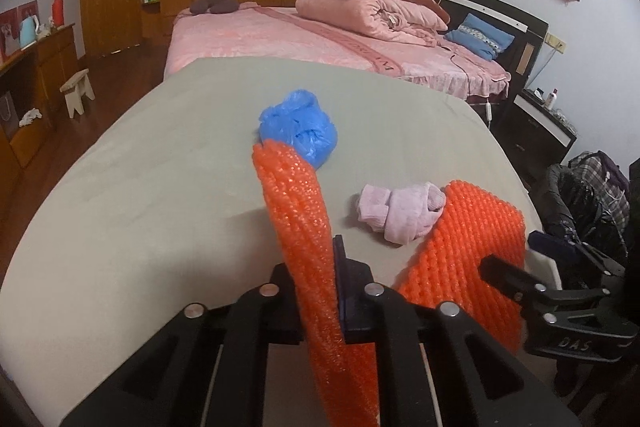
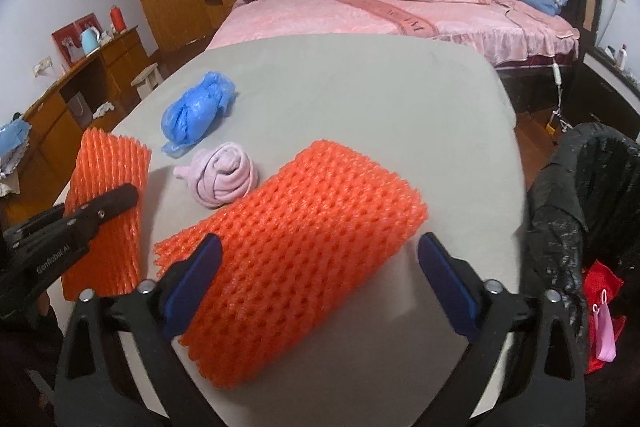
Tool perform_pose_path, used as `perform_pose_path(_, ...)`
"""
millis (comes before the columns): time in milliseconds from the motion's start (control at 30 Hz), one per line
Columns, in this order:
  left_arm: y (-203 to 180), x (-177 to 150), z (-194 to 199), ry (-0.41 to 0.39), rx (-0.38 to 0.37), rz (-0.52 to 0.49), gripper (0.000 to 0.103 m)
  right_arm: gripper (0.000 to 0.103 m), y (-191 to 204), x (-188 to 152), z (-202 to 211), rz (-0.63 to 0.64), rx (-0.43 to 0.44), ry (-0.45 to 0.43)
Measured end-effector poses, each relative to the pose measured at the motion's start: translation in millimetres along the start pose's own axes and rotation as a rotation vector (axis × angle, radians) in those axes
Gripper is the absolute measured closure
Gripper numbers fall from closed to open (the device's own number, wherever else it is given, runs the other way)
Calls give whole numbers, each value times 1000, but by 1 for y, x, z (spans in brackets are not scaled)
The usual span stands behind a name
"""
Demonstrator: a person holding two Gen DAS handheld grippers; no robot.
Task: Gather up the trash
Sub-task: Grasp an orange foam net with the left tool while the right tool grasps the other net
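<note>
In the left wrist view, the left gripper (image 1: 320, 291) is clenched on an orange net (image 1: 298, 227), which stands up edge-on between its fingers and runs forward past their tips. Just past the net's far end lies a blue bag (image 1: 300, 127) on the grey table (image 1: 160, 187). Ahead and to the right of the gripper sits a rolled pink cloth (image 1: 400, 213), and right of that a second net (image 1: 468, 255) lies flat, with the right gripper (image 1: 532, 291) reaching over it from the right edge. In the right wrist view, the right gripper (image 2: 320, 267) is spread wide, its blue fingers (image 2: 196, 275) on either side of the second net (image 2: 296, 259), which lies on the table (image 2: 360, 99) between them; whether the pads touch it cannot be told. Just beyond the net's far left corner is the cloth (image 2: 224, 179), and farther ahead to the left the bag (image 2: 196, 111). To the left, the left gripper (image 2: 116, 203) holds the first net (image 2: 106, 167) upright. At the right, beside the table's edge, hangs a black bin bag (image 2: 580, 195).
</note>
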State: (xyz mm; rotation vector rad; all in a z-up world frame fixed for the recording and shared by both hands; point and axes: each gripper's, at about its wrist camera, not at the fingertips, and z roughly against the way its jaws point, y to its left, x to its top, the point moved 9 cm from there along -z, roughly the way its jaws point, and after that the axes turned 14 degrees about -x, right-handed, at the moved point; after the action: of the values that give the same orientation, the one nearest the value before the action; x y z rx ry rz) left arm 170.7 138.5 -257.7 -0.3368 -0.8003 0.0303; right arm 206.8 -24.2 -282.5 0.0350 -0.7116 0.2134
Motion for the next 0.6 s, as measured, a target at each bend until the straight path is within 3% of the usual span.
perform_pose_path(133,2,0,-2,2,4,6,92,35,4,-2,-4,10,25,25)
perform_pose_path(367,2,0,1,1,10,4,92,72,6,-2,2,0,97,33)
perform_pose_path(600,-1,7,15,-26,28,-14,92,77,2,6,21,-16,126,5)
